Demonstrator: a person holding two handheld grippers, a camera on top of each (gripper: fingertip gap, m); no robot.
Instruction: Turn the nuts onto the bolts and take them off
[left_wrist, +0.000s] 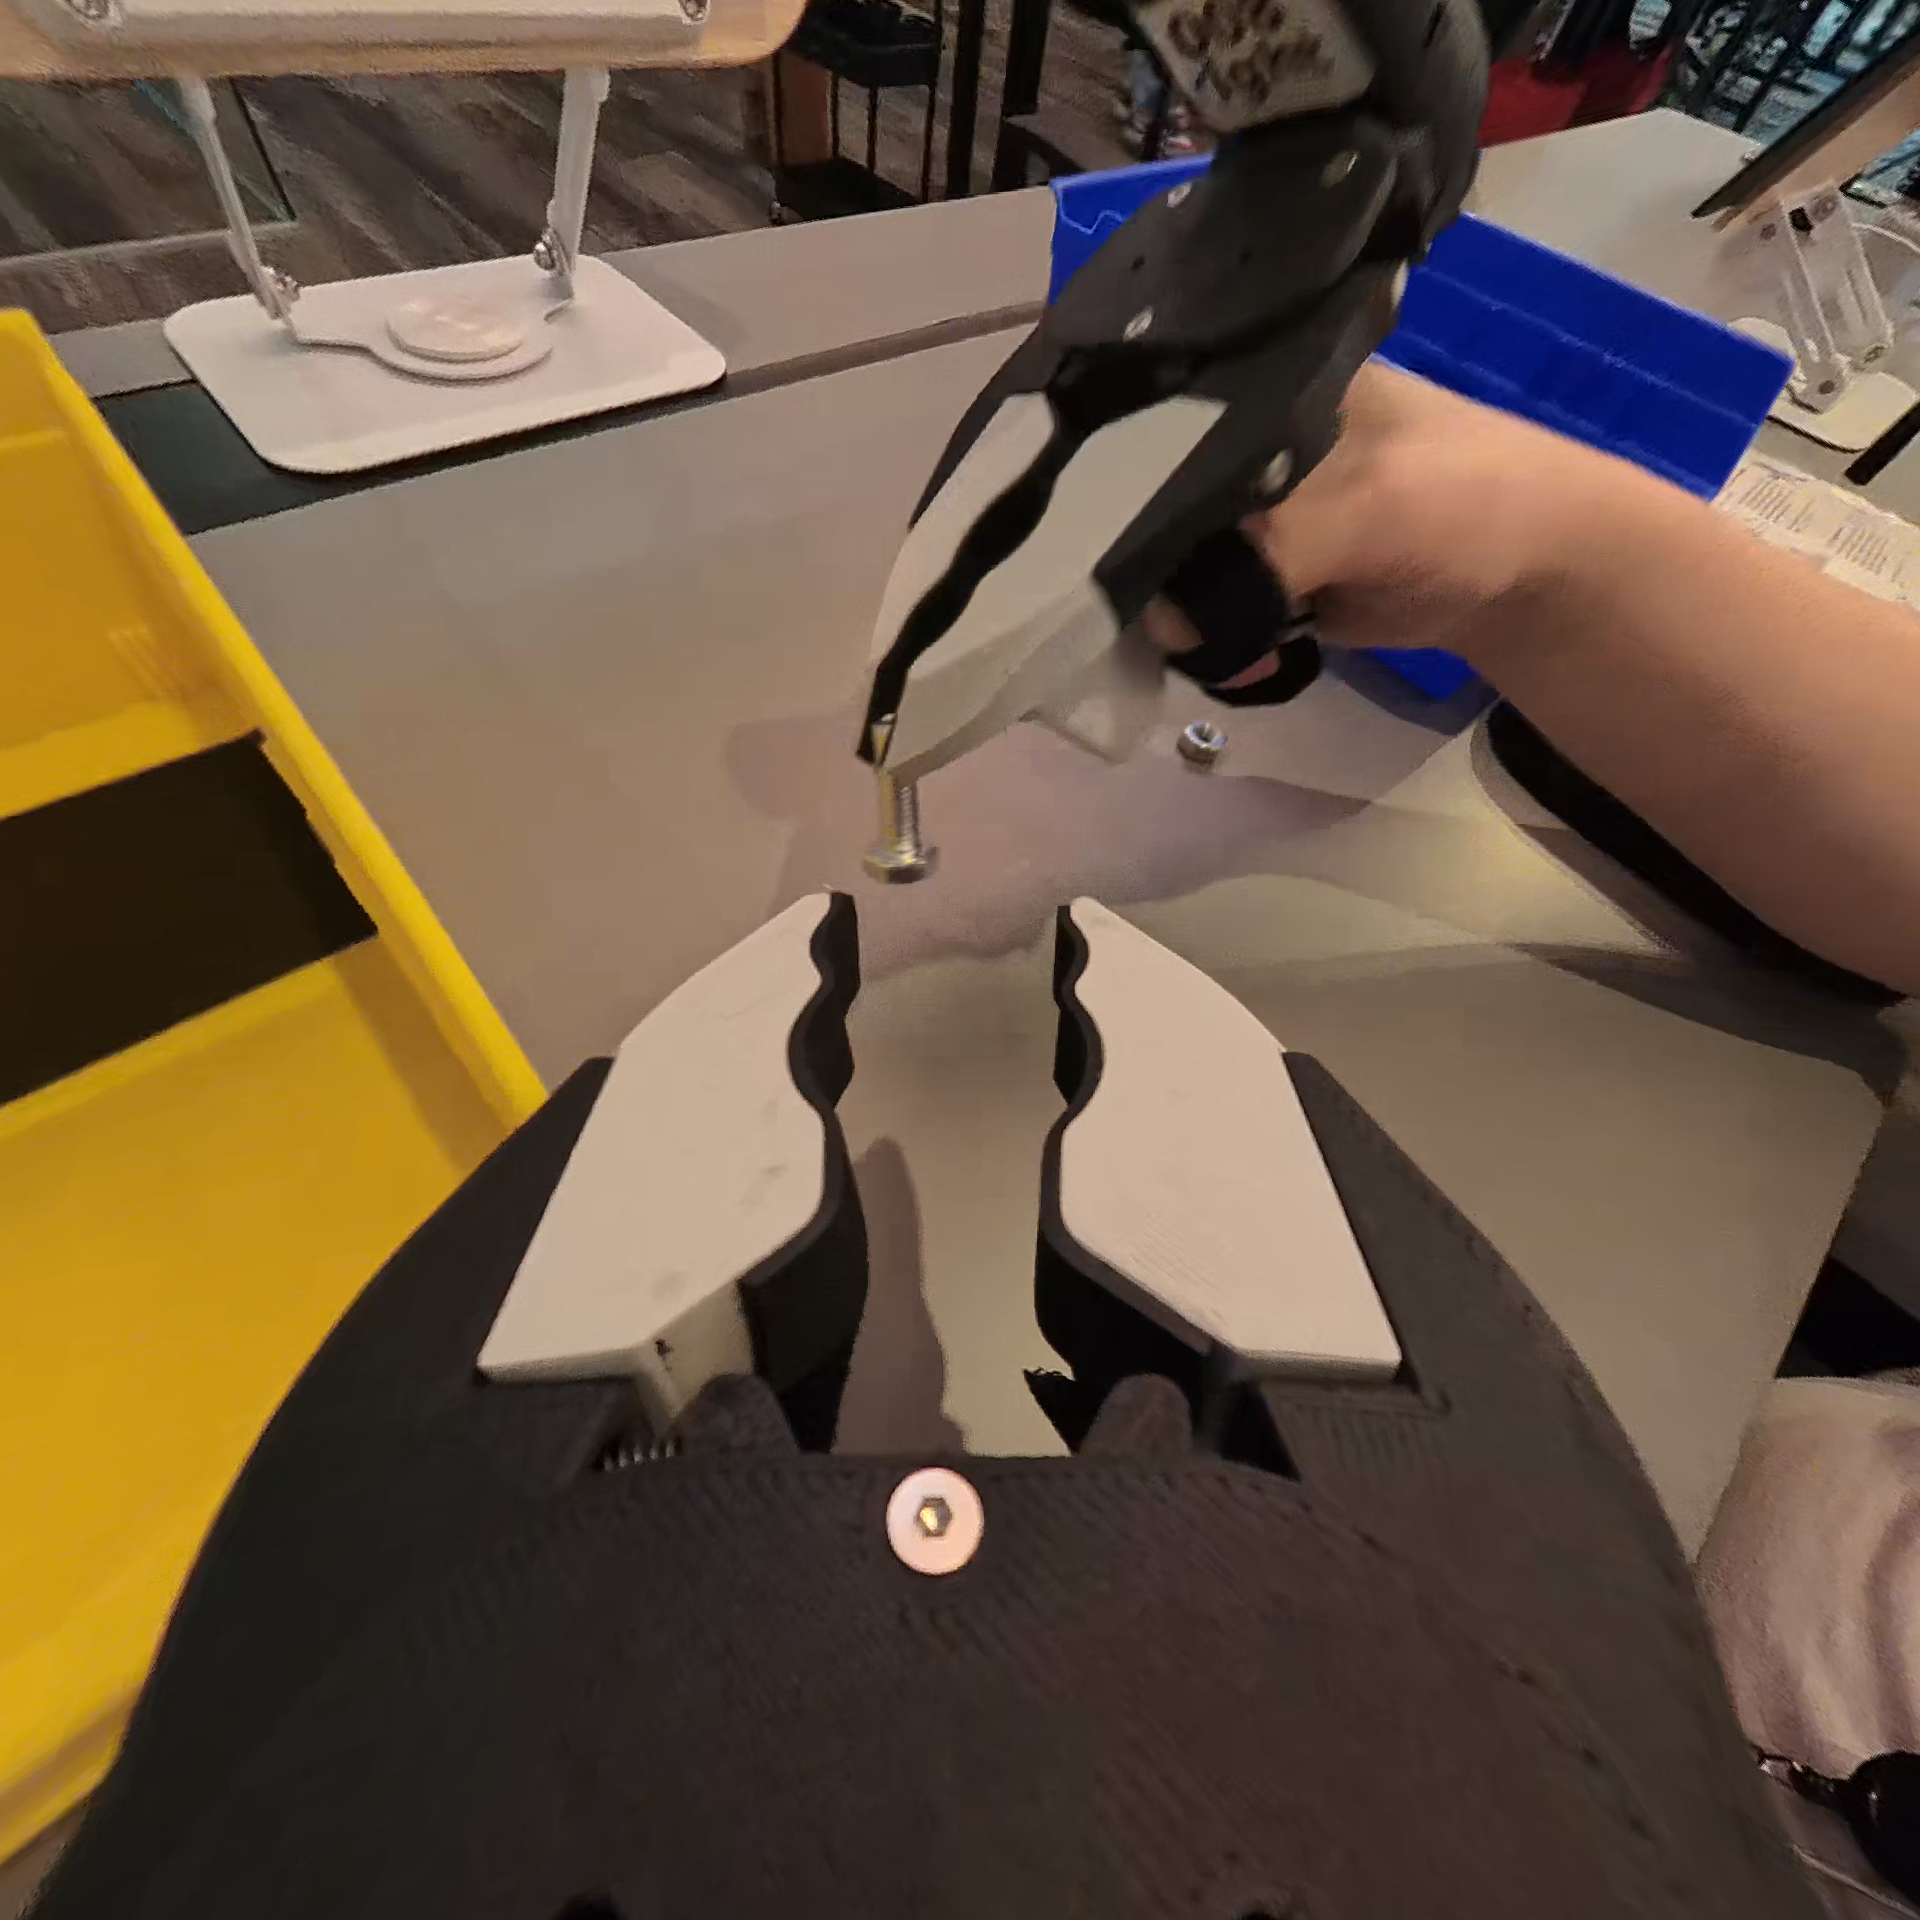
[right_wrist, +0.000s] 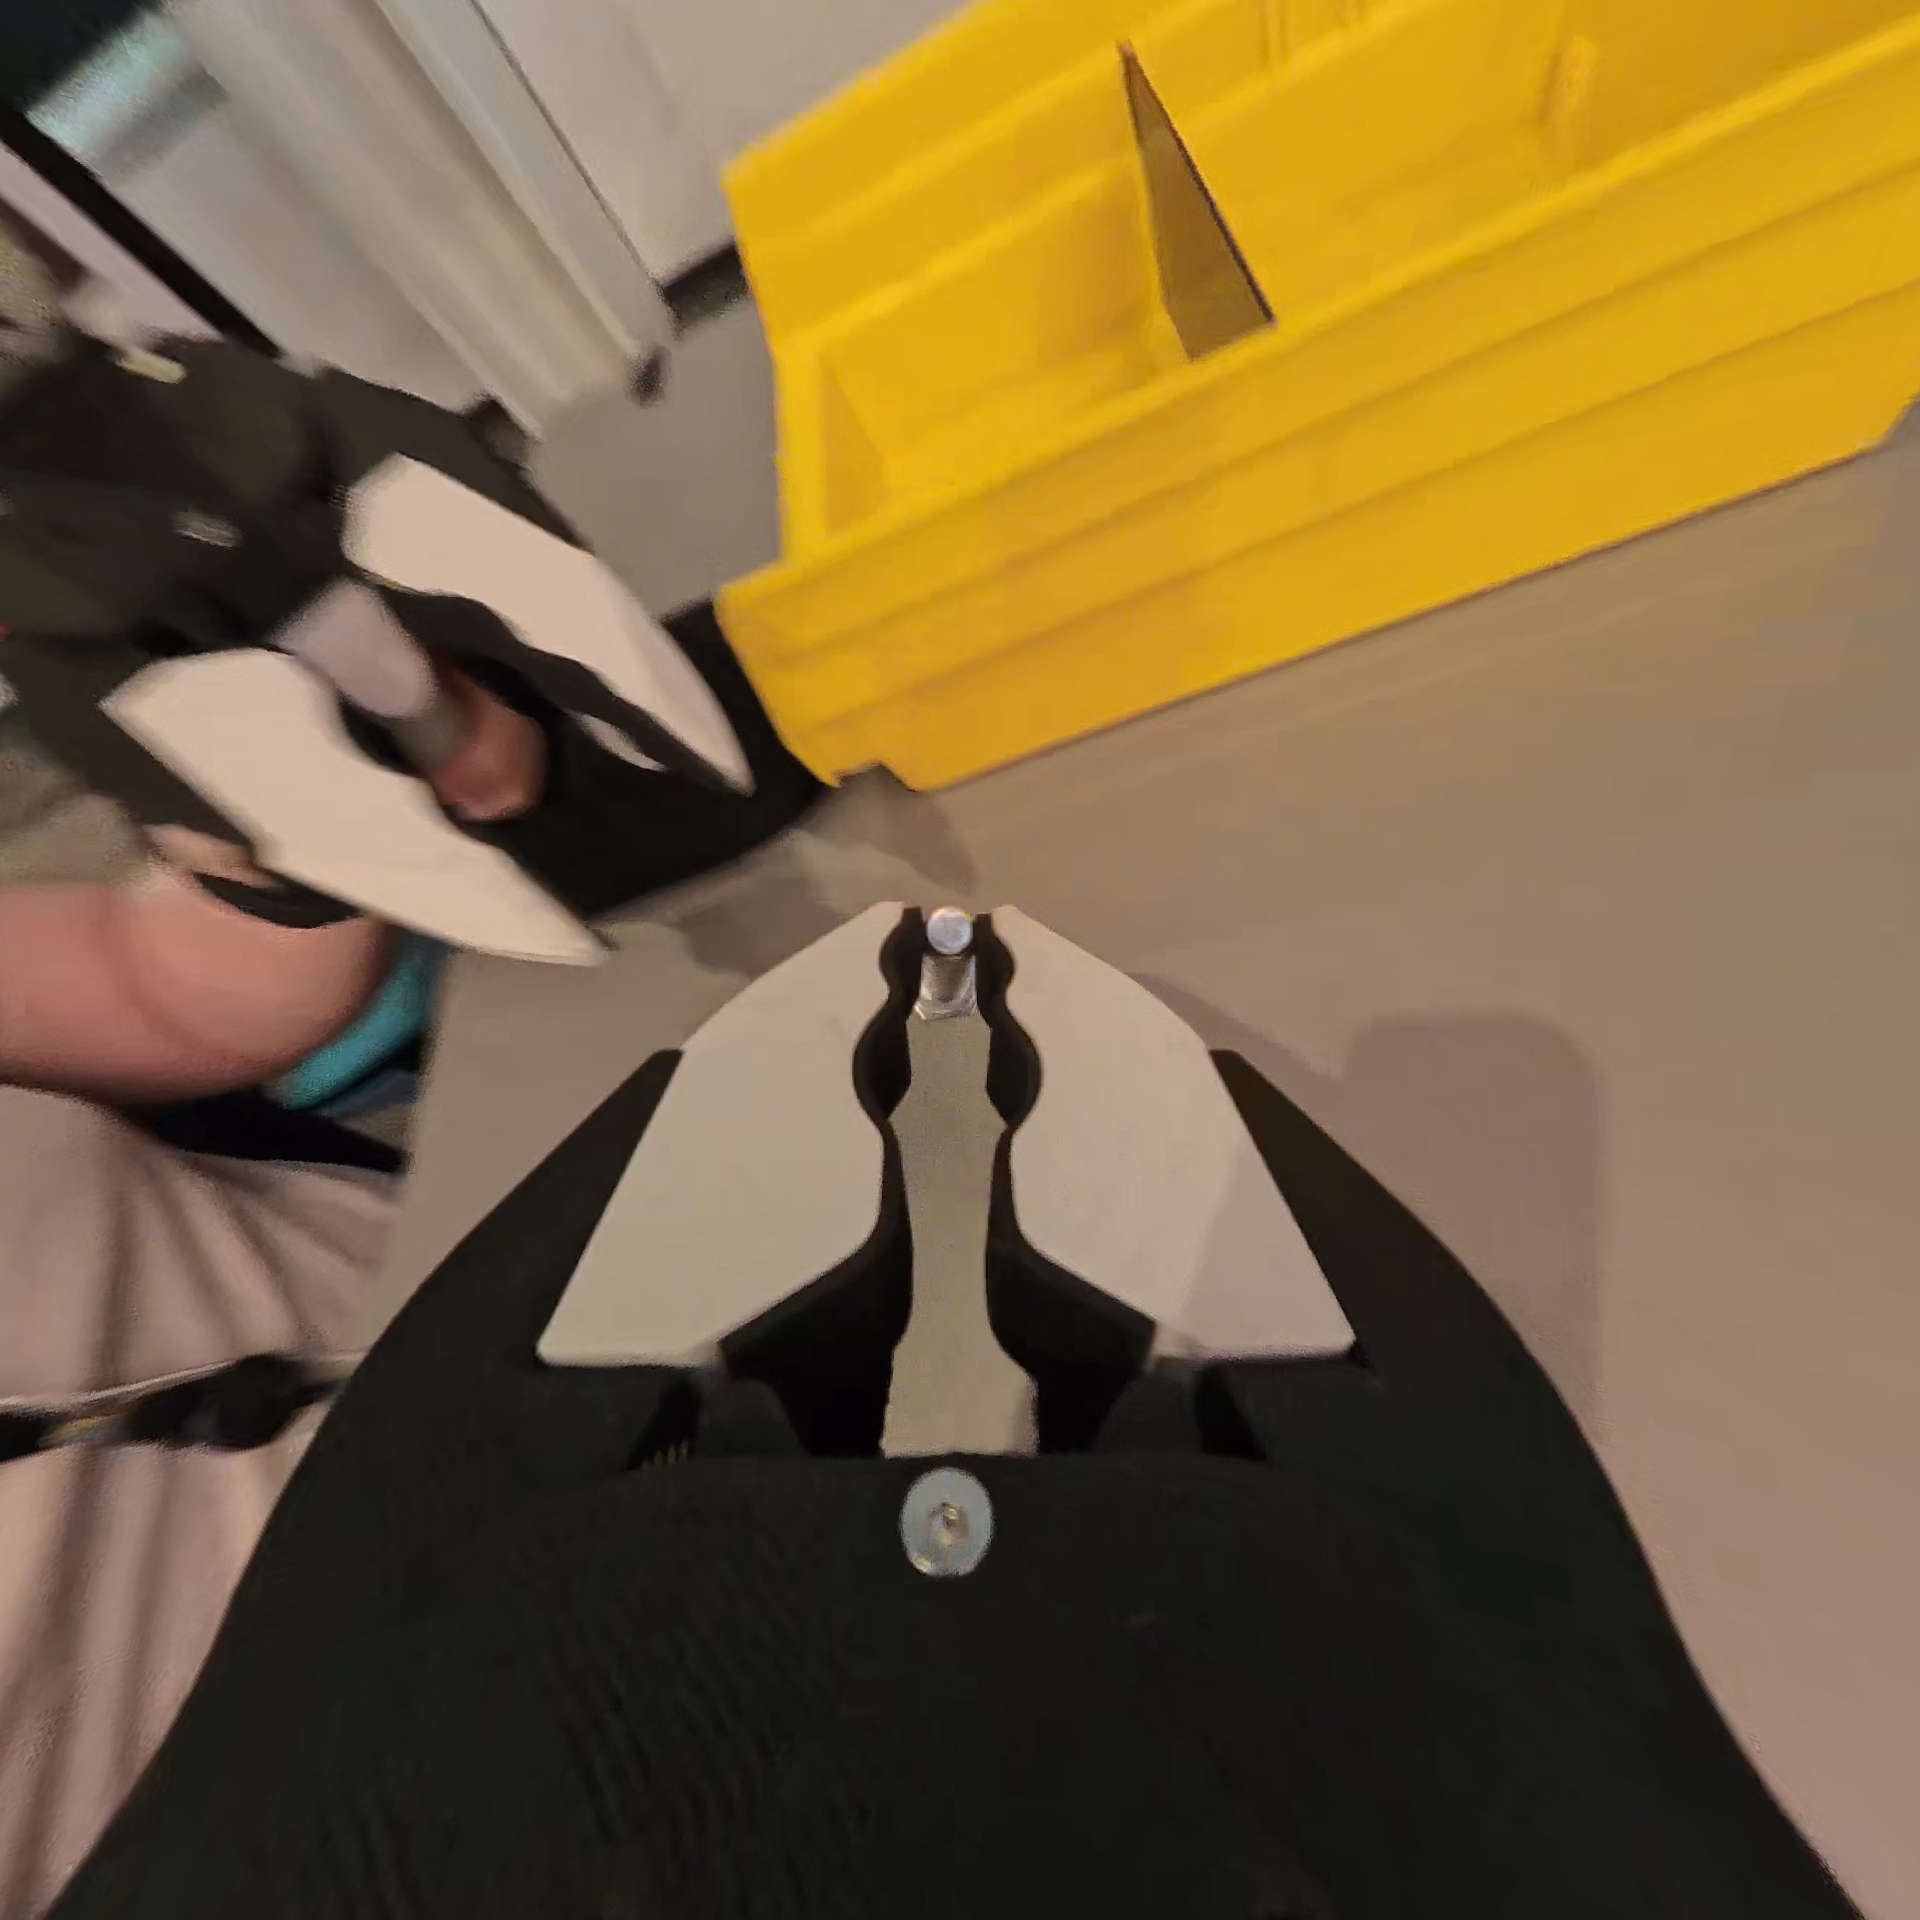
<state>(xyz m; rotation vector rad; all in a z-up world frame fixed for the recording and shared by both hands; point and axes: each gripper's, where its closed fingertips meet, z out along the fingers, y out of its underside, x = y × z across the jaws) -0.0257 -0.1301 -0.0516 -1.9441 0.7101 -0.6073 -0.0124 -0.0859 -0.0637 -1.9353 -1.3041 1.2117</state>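
Note:
My right gripper is shut on a silver bolt at its threaded end. In the left wrist view the right gripper holds the bolt head down, just above the grey table. My left gripper is open and empty, just in front of the bolt head. It also shows in the right wrist view, blurred, at the left. A silver nut lies on the table behind the right gripper.
A yellow bin with a divider stands at the left; it also shows in the right wrist view. A blue bin stands at the back right. A white stand sits at the back left. A person's forearm reaches in from the right. My hands' fingertips stand some 6 centimeters from each other.

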